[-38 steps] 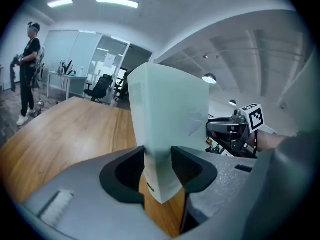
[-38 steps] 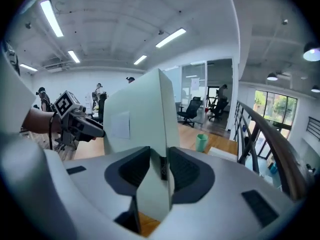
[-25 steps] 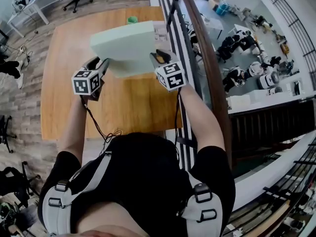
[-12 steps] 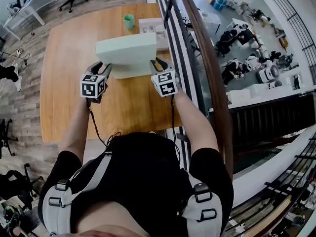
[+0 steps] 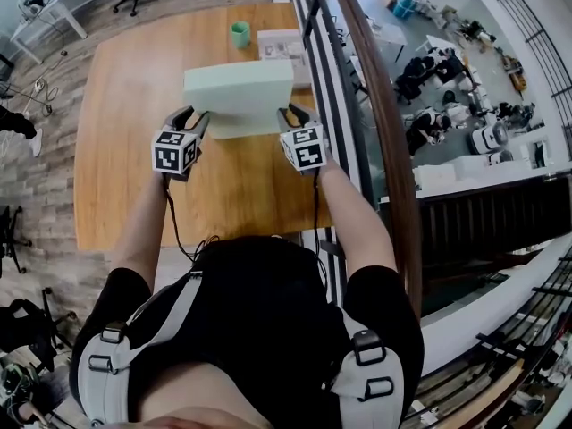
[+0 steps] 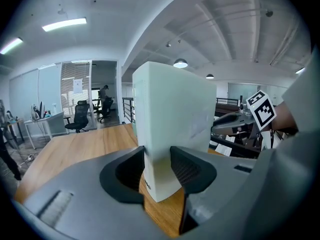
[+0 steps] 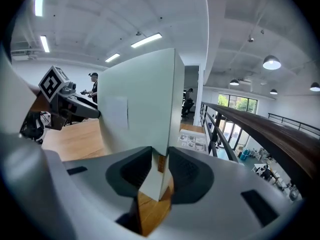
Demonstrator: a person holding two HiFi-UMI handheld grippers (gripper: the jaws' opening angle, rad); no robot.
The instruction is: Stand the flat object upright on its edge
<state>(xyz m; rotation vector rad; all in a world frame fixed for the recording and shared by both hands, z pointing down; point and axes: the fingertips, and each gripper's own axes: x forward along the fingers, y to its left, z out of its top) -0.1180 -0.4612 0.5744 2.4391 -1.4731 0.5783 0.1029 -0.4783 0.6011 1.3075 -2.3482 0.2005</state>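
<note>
A thick pale green foam slab stands on its long edge across the wooden table, its broad face towards me. My left gripper is shut on the slab's left end and my right gripper on its right end. In the left gripper view both pads press the slab near its bottom corner, at the left gripper. The right gripper view shows the right gripper clamping the slab the same way. The bottom edge sits at the tabletop; contact cannot be told.
A green cup and a sheet of printed paper lie at the table's far end behind the slab. A dark railing runs along the table's right side, with a drop to a lower floor beyond it.
Both grippers have come down towards the table with the slab between them. The slab now sits lower and more upright than a second ago.
</note>
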